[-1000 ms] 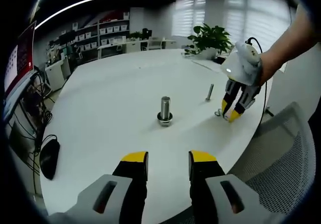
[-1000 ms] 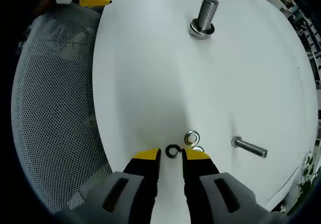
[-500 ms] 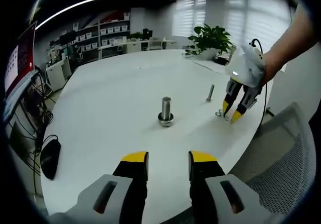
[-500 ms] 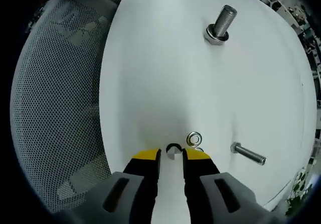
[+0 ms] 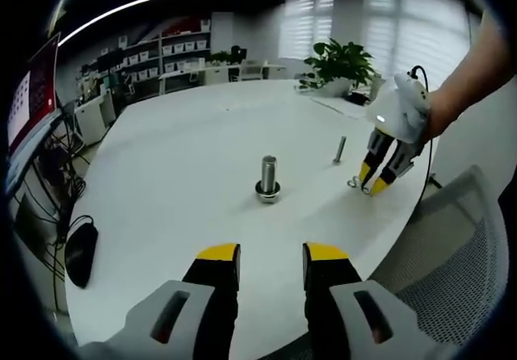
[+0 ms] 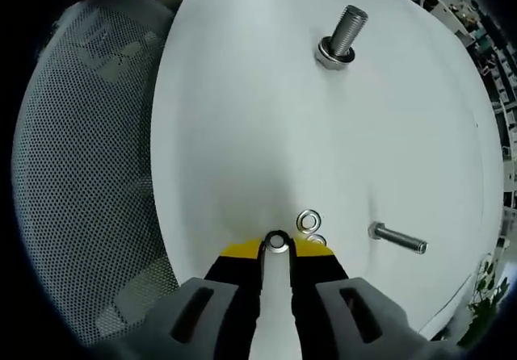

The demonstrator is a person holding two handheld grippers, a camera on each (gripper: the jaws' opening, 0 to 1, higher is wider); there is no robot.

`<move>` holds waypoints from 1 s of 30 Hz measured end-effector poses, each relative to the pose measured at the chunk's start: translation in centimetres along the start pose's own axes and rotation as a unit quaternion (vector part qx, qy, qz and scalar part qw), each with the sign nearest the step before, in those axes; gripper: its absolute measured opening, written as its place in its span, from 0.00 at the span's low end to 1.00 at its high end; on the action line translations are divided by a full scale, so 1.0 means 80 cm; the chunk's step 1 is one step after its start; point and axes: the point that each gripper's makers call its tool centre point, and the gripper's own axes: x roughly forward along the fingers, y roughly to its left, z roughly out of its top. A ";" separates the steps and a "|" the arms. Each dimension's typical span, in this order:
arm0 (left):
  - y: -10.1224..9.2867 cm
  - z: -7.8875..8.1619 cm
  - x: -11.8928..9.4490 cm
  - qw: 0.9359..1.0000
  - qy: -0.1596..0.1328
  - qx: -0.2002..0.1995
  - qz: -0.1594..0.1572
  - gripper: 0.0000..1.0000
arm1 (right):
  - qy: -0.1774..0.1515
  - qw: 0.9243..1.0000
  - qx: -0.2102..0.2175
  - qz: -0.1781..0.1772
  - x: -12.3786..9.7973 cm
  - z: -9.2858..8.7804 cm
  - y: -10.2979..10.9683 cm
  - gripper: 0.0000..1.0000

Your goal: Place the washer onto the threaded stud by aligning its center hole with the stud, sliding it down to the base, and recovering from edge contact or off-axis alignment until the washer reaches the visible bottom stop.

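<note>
Right gripper (image 6: 277, 249) pinched on a washer (image 6: 277, 241) at bench (image 6: 242, 118) level, well short of the upright stud (image 6: 342, 33). Two more washers (image 6: 308, 220) just beside it. Left gripper (image 5: 271, 253) open, hovering near the stud.

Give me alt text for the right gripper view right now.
The right gripper has its yellow-tipped jaws closed around a small washer lying on the white table. More washers and a loose bolt lie beside it, and the upright stud stands farther off.

Second loose washer (image 6: 317, 240) — half behind jaw
</note>
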 end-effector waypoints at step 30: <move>0.001 0.002 -0.001 1.000 -0.005 -0.003 0.000 0.29 | -0.060 0.996 0.064 -0.004 -0.027 -0.009 -0.025 0.14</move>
